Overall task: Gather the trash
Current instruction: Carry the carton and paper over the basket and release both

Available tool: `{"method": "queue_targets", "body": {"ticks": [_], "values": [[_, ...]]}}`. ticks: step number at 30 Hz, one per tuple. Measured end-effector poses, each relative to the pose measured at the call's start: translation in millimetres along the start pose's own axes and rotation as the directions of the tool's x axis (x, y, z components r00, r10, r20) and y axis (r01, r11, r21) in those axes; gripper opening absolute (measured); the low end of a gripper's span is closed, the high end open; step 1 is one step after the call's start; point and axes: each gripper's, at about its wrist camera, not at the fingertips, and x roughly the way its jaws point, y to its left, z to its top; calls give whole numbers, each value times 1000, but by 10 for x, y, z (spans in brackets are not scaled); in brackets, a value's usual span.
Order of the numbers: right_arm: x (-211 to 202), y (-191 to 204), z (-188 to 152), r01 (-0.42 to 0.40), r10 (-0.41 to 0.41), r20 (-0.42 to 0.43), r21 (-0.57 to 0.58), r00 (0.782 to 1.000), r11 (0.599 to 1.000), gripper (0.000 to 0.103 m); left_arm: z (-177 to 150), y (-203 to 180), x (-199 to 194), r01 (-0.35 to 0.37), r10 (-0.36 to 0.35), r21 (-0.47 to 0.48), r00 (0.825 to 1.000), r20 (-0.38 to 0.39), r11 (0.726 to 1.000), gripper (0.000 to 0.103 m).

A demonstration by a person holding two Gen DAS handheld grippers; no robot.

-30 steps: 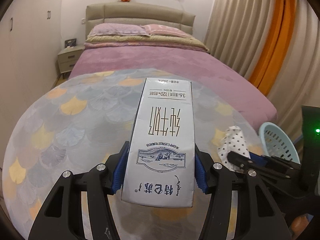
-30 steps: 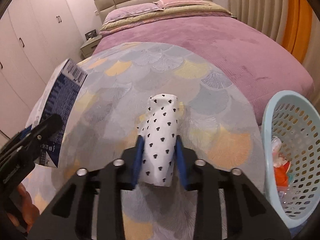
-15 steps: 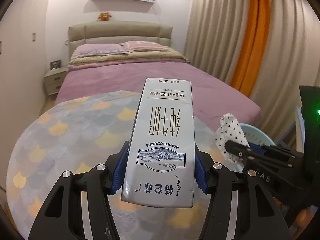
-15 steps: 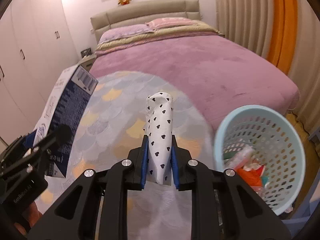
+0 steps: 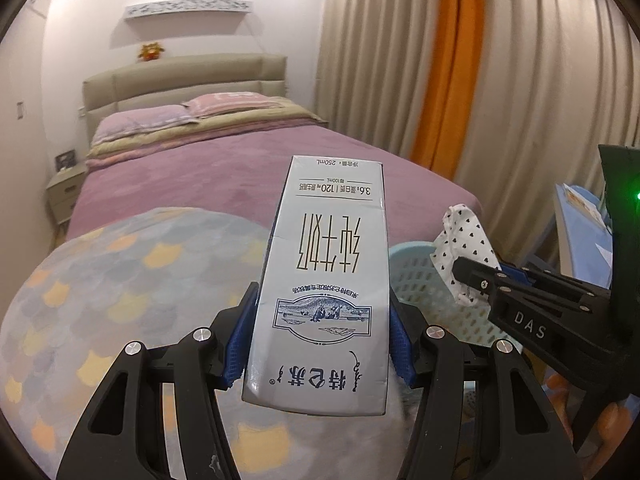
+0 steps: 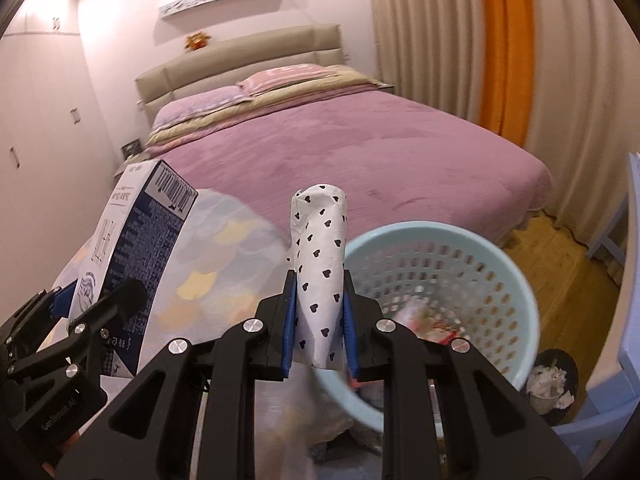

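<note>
Meanwhile, against the frames from a second earlier, we saw that both grippers had swung away from the scalloped blanket toward the pale blue basket, which had sat at the picture's right edge and now filled the lower right of the right wrist view, just beyond the cone. The right gripper's jaws had just been closing, and the polka-dot paper cone between them looked squeezed narrower than before.

Nearest the basket we found a dark little bin of crumpled paper on the wooden floor, and a light blue chair at its right. Beyond the basket lay the bed with its mauve cover, then pillows, a padded headboard, a wall shelf, and cream and orange curtains to the far right.

We held the left gripper clamped on the milk carton, its blue pads pressed to both sides, the carton upside down and left of the basket. The right gripper was clamped on the cone, at the basket's near rim.
</note>
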Motion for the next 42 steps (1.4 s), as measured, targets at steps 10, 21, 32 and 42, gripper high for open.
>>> {"method": "queue_targets", "body": {"ticks": [10, 21, 32, 42], "values": [[55, -727, -31, 91, -89, -25, 123, 996, 988, 18, 5, -462, 540, 81, -79, 28, 994, -80, 996, 55], [257, -1237, -106, 129, -116, -79, 198, 990, 972, 18, -101, -780, 1227, 150, -142, 23, 968, -207, 988, 55], [545, -1511, -187, 133, -97, -153, 245, 983, 960, 18, -286, -883, 1574, 152, -133, 41, 945, -300, 988, 56], [659, -1605, -276, 113, -63, -182, 282, 981, 953, 39, -297, -907, 1492, 146, -121, 67, 949, -291, 987, 67]]}}
